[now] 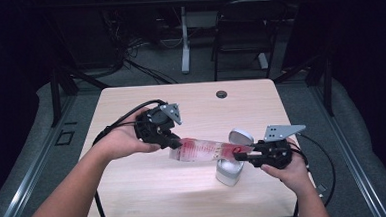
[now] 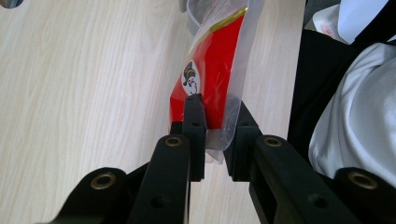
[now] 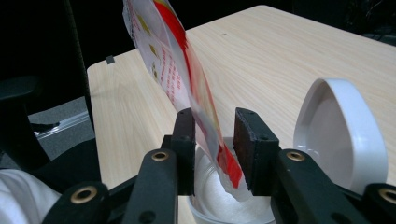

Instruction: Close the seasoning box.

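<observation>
A clear plastic packet with red print (image 1: 205,151) hangs level above the table, stretched between my two grippers. My left gripper (image 1: 175,139) is shut on the packet's clear sealed edge (image 2: 217,140), pads pressed together on the film. My right gripper (image 1: 241,155) stands open around the packet's other end (image 3: 205,116); the film lies close to one pad and a gap shows at the other. Under that end sits a small white container (image 1: 228,172) with its hinged lid (image 1: 241,136) tipped open. The packet's tip (image 3: 231,170) dips into the container's mouth (image 3: 210,207).
The pale wooden table (image 1: 185,199) has a round cable hole (image 1: 222,94) near its far edge. A black chair (image 1: 242,31) and a desk leg stand beyond the table. Cables trail off both grippers. A person's white clothing (image 2: 355,116) is close on the near side.
</observation>
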